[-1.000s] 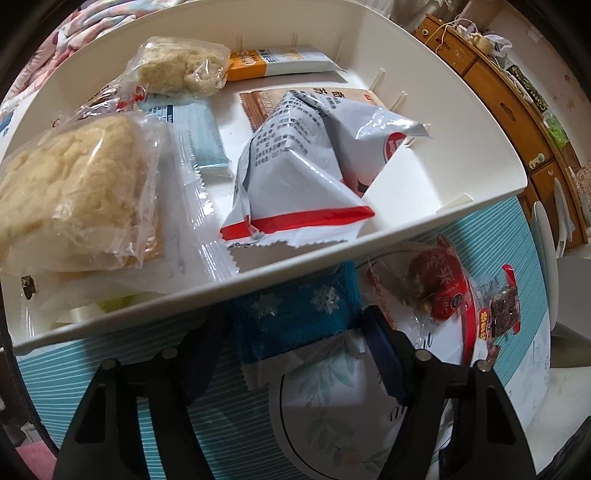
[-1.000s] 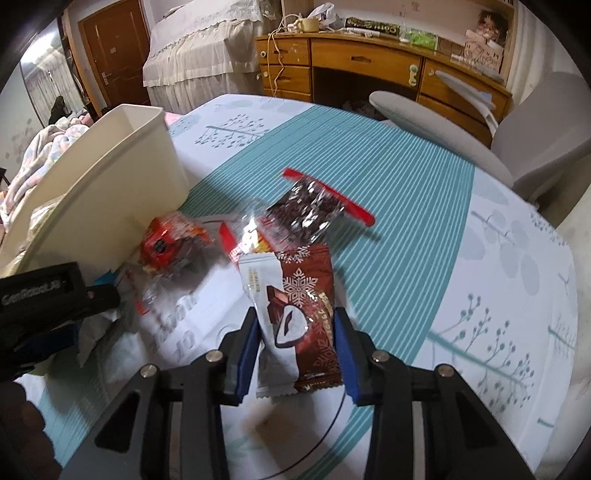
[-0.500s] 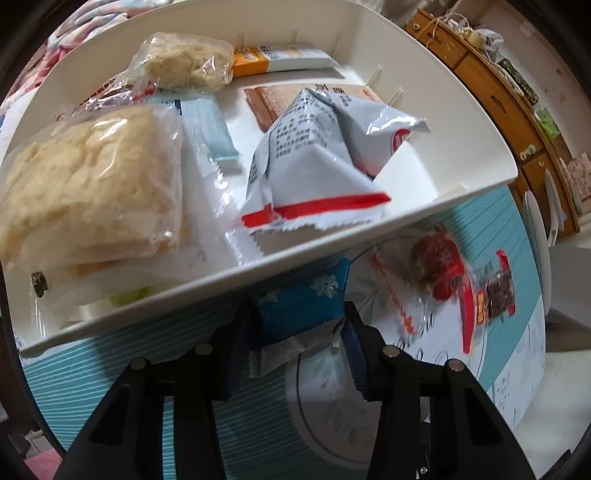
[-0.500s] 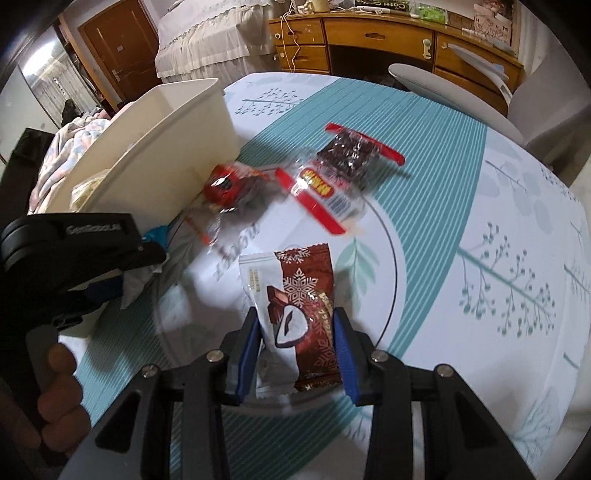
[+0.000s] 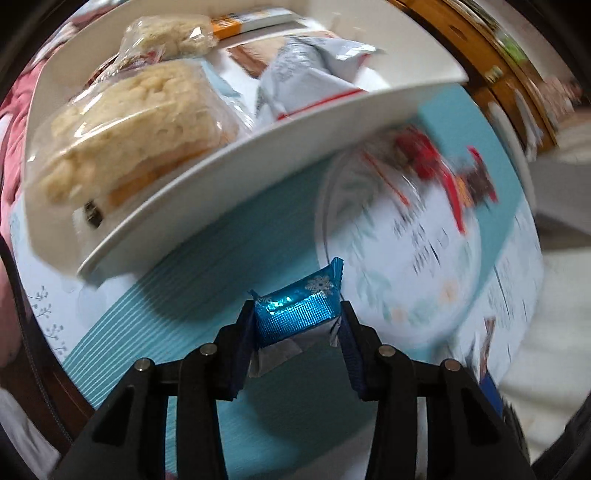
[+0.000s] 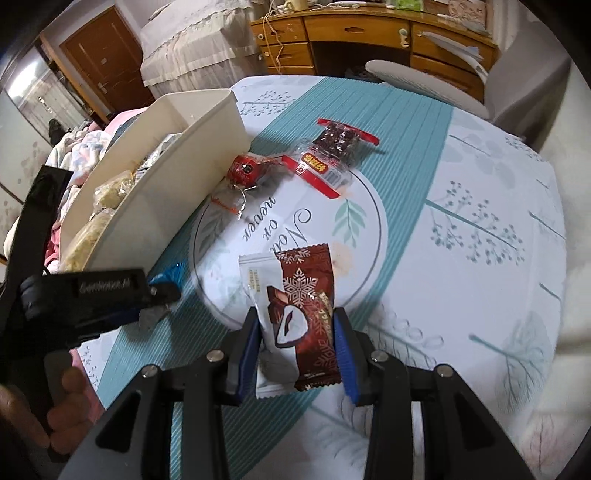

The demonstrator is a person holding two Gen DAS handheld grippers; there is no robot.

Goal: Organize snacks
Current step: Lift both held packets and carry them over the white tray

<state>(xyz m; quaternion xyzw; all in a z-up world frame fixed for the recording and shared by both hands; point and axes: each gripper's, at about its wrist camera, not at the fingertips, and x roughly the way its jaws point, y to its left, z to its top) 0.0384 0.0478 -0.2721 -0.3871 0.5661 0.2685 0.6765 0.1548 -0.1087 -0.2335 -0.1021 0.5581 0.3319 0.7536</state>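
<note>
My left gripper (image 5: pixel 298 314) hangs above the teal cloth, its jaws still closing, pads pressed on a blue foil snack packet (image 5: pixel 314 291) with snowflakes. In front of it stands the white bin (image 5: pixel 221 192), holding pale cake packs (image 5: pixel 140 118) and a white-and-red bag (image 5: pixel 306 70). My right gripper (image 6: pixel 296 321) is shut on a brown-and-white snowflake snack packet (image 6: pixel 306 273), raised over the round print on the cloth. In the right wrist view the left gripper (image 6: pixel 162 295) shows beside the bin (image 6: pixel 177 184). A red wrapped sweet (image 6: pixel 245 170) and two clear packets (image 6: pixel 341 138) lie near the bin.
A person's hand (image 6: pixel 62 417) grips the left tool's handle. A grey chair (image 6: pixel 424 85) and a wooden desk (image 6: pixel 369 33) stand beyond the table's far edge. Bedding (image 6: pixel 85 147) lies behind the bin.
The left jaws have closed onto the blue packet and lifted it off the cloth, away from the bin wall. The right gripper has risen with the brown packet; the table looks farther below.
</note>
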